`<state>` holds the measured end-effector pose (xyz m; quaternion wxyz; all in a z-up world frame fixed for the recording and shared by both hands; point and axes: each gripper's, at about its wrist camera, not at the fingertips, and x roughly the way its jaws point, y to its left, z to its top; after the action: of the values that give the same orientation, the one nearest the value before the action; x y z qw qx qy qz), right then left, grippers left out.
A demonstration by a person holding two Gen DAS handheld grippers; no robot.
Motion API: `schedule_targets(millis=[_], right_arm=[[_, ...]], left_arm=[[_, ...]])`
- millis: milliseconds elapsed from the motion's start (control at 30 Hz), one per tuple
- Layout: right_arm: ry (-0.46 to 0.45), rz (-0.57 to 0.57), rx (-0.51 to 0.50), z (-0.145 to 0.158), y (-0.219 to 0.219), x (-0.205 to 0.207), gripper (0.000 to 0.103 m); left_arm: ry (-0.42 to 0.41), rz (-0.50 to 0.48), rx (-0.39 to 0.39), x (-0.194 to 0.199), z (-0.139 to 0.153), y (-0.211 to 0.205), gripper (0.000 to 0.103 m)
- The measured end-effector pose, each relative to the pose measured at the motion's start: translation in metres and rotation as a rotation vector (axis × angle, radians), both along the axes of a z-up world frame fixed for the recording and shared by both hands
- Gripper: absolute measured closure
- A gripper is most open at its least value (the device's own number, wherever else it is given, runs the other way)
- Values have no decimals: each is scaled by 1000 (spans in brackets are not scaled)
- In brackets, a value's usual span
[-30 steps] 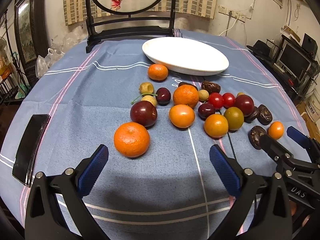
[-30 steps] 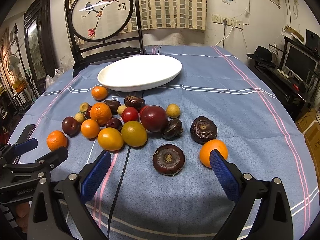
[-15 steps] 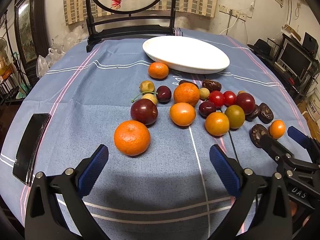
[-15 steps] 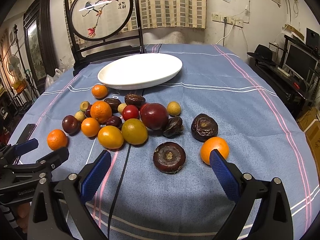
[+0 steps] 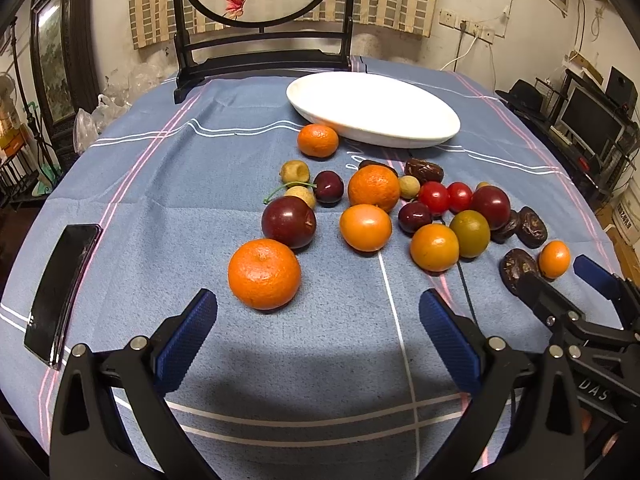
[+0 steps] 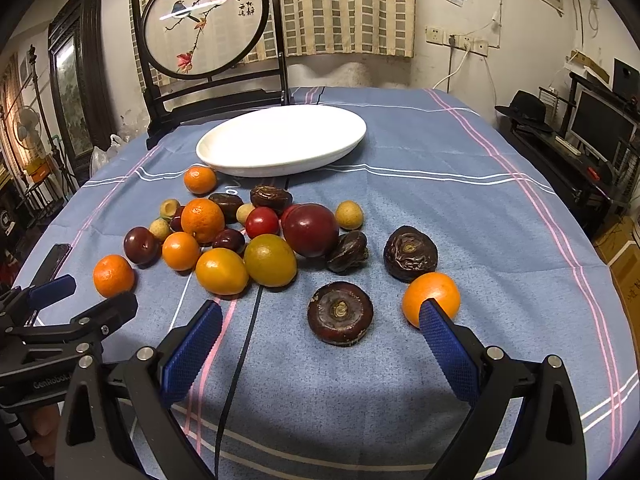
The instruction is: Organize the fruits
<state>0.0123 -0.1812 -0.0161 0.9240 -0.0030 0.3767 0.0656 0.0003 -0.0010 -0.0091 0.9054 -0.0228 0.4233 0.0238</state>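
Many fruits lie loose on the blue tablecloth in front of an empty white oval plate (image 5: 374, 108) (image 6: 282, 140). My left gripper (image 5: 318, 312) is open and empty, just short of a large tangerine (image 5: 264, 274). A dark plum (image 5: 289, 222) sits behind it. My right gripper (image 6: 320, 322) is open and empty around a dark water chestnut (image 6: 340, 313), with a small orange (image 6: 431, 294) at its right fingertip. Both also show in the left wrist view, the chestnut (image 5: 518, 268) beside the orange (image 5: 554, 259).
A black phone (image 5: 60, 292) lies at the table's left edge. A framed round screen (image 6: 204, 24) stands at the back behind the plate. A thin black cable (image 6: 236, 360) runs over the cloth. The right gripper shows in the left wrist view (image 5: 568, 284), the left gripper in the right wrist view (image 6: 92, 294).
Both grippers have crept slightly forward toward the fruit. Nothing has been taken hold of or moved.
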Motion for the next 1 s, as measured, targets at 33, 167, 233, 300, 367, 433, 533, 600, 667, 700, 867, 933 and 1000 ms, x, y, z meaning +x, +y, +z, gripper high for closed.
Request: schedule_targets(millis=[33, 167, 233, 300, 367, 433, 533, 600, 667, 700, 867, 933, 1000], right_arm=[[1, 1, 1, 0, 0, 0, 4], [3, 3, 5, -1, 0, 0, 4], [6, 3, 8, -1, -1, 0, 4], [7, 4, 11, -1, 0, 0, 4], [7, 4, 10, -1, 0, 0, 4], [9, 4, 9, -1, 0, 0, 4], [11, 5, 11, -1, 0, -1, 4], [11, 6, 11, -2, -1, -1, 4], [12, 8, 11, -2, 0, -1, 4], [13, 8, 11, -2, 0, -1, 4], [13, 7, 10, -2, 0, -1, 4], [15, 4, 8, -3, -1, -1, 4], [24, 8, 6, -3, -2, -1, 4]], left_arm=[[-1, -2, 6, 0, 0, 0, 4], [-1, -7, 16, -1, 0, -2, 4], [0, -7, 18, -1, 0, -2, 4], [1, -3, 20, -1, 0, -2, 4], [0, 3, 23, -1, 0, -1, 4], [0, 3, 25, -1, -1, -1, 4], [3, 0, 28, -1, -2, -1, 4], [4, 0, 27, -1, -2, -1, 4], [7, 1, 24, -1, -2, -1, 4], [7, 1, 25, -1, -2, -1, 4], [7, 2, 23, -2, -3, -1, 4], [8, 2, 26, -2, -3, -1, 4], [8, -2, 26, -2, -3, 1, 4]])
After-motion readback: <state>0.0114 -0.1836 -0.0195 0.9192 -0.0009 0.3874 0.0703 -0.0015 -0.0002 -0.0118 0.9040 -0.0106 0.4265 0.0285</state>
